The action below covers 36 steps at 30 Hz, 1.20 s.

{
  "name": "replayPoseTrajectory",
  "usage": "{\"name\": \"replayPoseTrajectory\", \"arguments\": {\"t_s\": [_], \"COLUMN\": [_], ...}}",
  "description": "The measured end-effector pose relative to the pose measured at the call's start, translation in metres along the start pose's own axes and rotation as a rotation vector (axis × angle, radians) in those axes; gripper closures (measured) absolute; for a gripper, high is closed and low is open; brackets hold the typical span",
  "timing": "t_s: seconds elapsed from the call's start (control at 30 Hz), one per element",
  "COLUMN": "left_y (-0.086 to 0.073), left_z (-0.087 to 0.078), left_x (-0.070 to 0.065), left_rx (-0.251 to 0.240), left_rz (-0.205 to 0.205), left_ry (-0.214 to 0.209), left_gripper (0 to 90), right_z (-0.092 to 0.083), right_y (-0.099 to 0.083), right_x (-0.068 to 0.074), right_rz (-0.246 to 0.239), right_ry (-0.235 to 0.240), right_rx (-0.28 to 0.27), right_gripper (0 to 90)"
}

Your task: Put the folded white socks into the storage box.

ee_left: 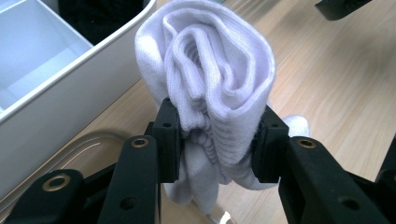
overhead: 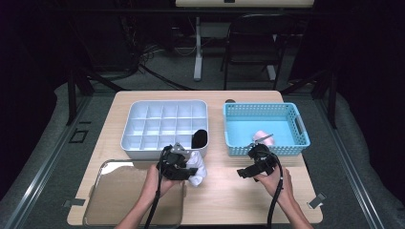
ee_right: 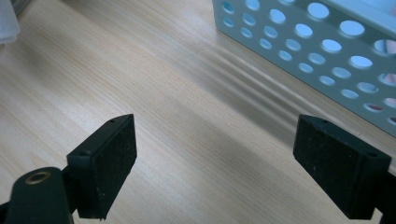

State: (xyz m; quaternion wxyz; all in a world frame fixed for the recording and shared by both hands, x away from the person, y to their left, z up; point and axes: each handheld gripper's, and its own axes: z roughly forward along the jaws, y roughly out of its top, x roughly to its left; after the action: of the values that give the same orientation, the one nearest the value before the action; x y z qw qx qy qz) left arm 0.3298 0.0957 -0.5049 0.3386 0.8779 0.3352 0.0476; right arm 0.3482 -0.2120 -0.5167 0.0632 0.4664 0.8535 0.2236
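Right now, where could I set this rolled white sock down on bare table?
Bare wood lies between the white sock and the right gripper, in front of the blue basket. It is crowded by the divided white tray and clear lid.

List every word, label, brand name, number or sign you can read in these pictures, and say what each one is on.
None: no readable text in any view.
Rolled white sock: plain knit, no logo.
White divided tray: no label.
Blue basket: no marking.
Left hand-held gripper and right hand-held gripper: bare black pads, no print.
Wooden table: grain only.
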Motion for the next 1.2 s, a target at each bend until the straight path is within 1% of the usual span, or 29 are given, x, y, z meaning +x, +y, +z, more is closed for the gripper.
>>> {"name": "replayPoseTrajectory", "arguments": {"t_s": [0.13, 0.23, 0.3, 0.33, 0.37, 0.4, 0.43, 0.57, 0.6, 0.7, 0.77, 0.9, 0.93, 0.97, 1.1, 1.2], "left_y": [-0.001, -0.002, -0.002, -0.002, -0.002, -0.002, -0.002, -0.001, -0.001, 0.0, 0.0, 0.0, 0.0, 0.001, 0.002, 0.004], "left_z": [-0.004, -0.009, -0.011, -0.013, -0.015, -0.017, -0.018, -0.026, -0.027, -0.031, -0.033, -0.035, -0.035, -0.035, -0.04, -0.045], "left_x": [0.001, 0.001, 0.003, 0.003, 0.004, 0.005, 0.006, 0.011, 0.012, 0.014, 0.015, 0.016, 0.016, 0.016, 0.017, 0.019], "left_rx": [-0.007, -0.006, -0.011, -0.014, -0.021, -0.021, -0.024, -0.03, -0.03, -0.038, -0.04, -0.035, -0.04, -0.04, -0.049, -0.061], "left_rz": [0.001, 0.012, 0.006, 0.007, 0.003, 0.004, 0.003, -0.005, -0.003, -0.006, -0.006, -0.006, -0.007, -0.007, -0.006, -0.009], "left_ry": [0.025, 0.051, 0.055, 0.06, 0.061, 0.057, 0.064, 0.069, 0.071, 0.076, 0.078, 0.087, 0.087, 0.088, 0.097, 0.109], "left_gripper": [61.5, 61.5, 61.5, 61.5, 61.5, 61.5, 61.5, 61.5, 61.5, 61.5, 61.5, 61.5, 61.5, 61.5, 61.4, 61.5], "right_z": [0.0, 0.001, 0.0, 0.002, 0.002, 0.001, 0.001, 0.002, 0.003, 0.002, 0.002, 0.001, 0.001, 0.001, 0.002, 0.002], "right_y": [0.0, 0.0, 0.0, 0.0, 0.0, 0.0, 0.0, 0.0, 0.0, 0.0, 0.0, 0.0, 0.0, 0.001, 0.001, 0.001], "right_x": [0.0, 0.0, -0.001, 0.0, -0.001, -0.002, -0.002, -0.003, -0.002, -0.003, -0.004, -0.004, -0.004, -0.004, -0.004, -0.004], "right_rz": [0.0, -0.001, 0.001, 0.015, 0.019, 0.007, 0.012, 0.013, 0.023, 0.021, 0.022, 0.015, 0.014, 0.014, 0.022, 0.02], "right_ry": [-0.005, -0.009, -0.012, 0.0, -0.001, -0.011, -0.015, -0.012, -0.009, -0.01, -0.013, -0.016, -0.017, -0.008, -0.007, -0.017], "right_rx": [-0.003, -0.001, 0.002, -0.013, -0.015, 0.007, 0.011, 0.013, -0.002, 0.003, -0.003, 0.01, 0.012, 0.011, 0.012, 0.018], "right_gripper": [12.7, 12.7, 12.8, 12.8, 12.8, 12.8, 12.7, 12.8, 12.7, 12.7, 12.7, 12.6, 12.7, 12.6, 12.7, 12.7]}}
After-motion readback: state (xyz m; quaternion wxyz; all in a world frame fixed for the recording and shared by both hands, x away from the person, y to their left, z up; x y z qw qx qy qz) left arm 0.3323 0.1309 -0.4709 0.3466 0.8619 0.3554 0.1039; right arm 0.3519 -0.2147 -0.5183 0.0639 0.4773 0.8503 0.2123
